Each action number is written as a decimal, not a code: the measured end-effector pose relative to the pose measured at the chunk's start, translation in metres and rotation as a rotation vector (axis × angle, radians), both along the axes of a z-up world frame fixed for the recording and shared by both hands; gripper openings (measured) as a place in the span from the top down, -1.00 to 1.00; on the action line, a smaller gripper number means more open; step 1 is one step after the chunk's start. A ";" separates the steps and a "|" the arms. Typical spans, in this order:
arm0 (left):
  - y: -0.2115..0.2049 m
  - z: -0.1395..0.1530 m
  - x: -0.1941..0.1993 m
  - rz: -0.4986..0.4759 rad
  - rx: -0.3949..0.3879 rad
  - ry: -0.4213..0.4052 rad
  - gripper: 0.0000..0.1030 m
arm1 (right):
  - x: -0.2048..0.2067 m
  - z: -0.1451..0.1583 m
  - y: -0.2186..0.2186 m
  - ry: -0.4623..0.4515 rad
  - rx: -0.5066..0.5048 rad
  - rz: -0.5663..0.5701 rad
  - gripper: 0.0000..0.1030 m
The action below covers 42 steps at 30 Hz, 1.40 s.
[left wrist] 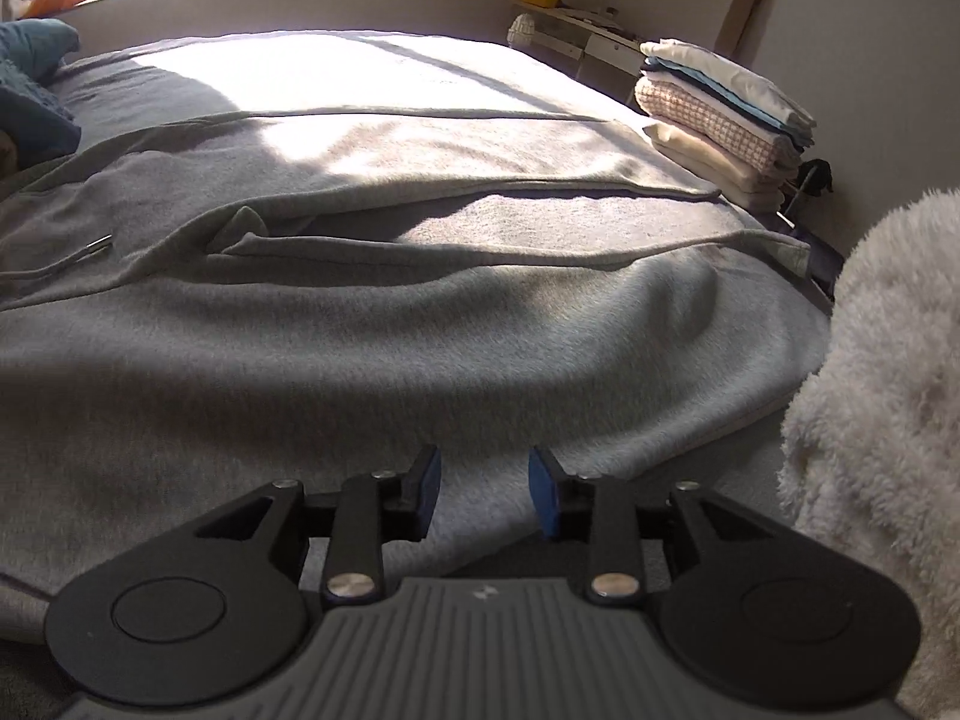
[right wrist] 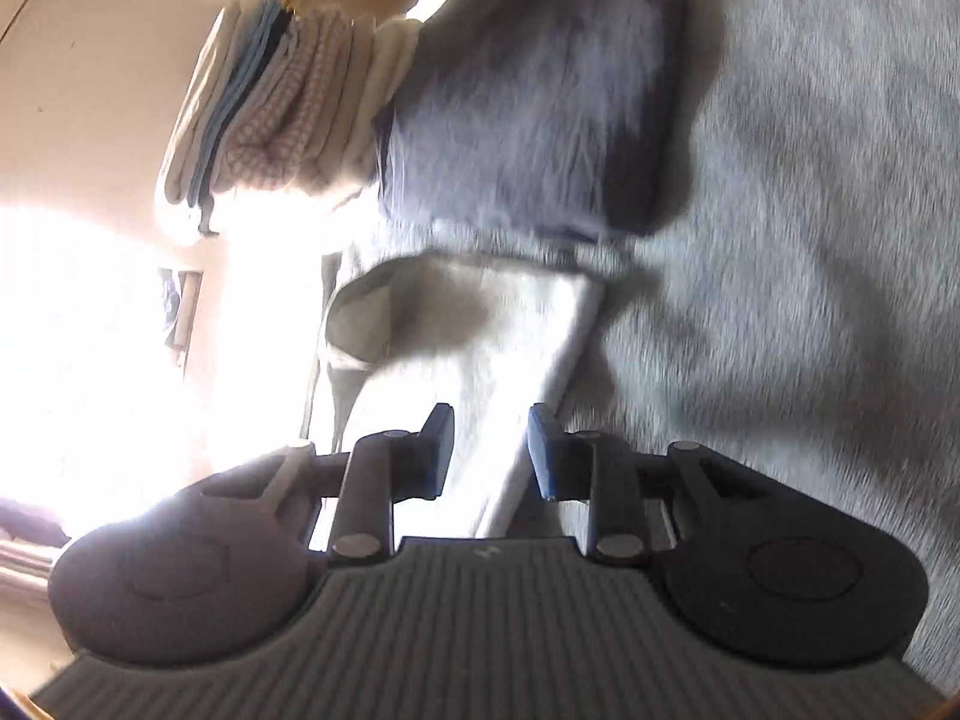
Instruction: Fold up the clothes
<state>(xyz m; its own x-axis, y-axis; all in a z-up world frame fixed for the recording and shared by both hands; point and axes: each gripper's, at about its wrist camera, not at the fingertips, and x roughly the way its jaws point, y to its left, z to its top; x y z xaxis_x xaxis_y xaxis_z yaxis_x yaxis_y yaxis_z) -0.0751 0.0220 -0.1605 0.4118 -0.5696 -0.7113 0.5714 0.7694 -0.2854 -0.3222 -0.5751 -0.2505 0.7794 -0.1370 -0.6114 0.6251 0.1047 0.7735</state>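
A grey hooded garment (left wrist: 372,300) lies spread in soft folds over the bed, its drawstring tip (left wrist: 96,245) at the left. My left gripper (left wrist: 485,489) hovers low over the garment's near edge, jaws apart, with nothing between the blue pads (left wrist: 427,489). The right wrist view is rolled sideways and blurred. There my right gripper (right wrist: 489,450) stands with its jaws apart. A pale, sunlit strip of the cloth (right wrist: 504,348) runs between the pads, which do not press on it. Beyond it lies a darker, shaded fold of fabric (right wrist: 528,90).
A stack of folded clothes (left wrist: 726,114) (right wrist: 270,102) sits at the bed's far right corner. A fluffy white sleeve (left wrist: 876,420) fills the right edge. Blue cloth (left wrist: 33,78) lies at the far left. Shelves (left wrist: 576,30) stand against the wall behind the bed.
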 end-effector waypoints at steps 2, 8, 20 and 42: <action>0.031 0.004 0.003 0.086 -0.051 0.029 0.24 | 0.011 -0.010 0.007 0.028 0.023 0.022 0.46; 0.111 -0.007 -0.007 0.371 -0.192 0.130 0.17 | 0.033 -0.020 0.005 0.047 0.012 -0.040 0.46; 0.159 -0.047 0.002 0.697 -0.374 0.295 -0.07 | 0.039 -0.017 0.019 0.030 -0.061 -0.093 0.68; 0.160 -0.063 0.017 0.907 -0.395 0.345 0.56 | -0.015 -0.031 0.044 -0.024 -0.099 -0.201 0.94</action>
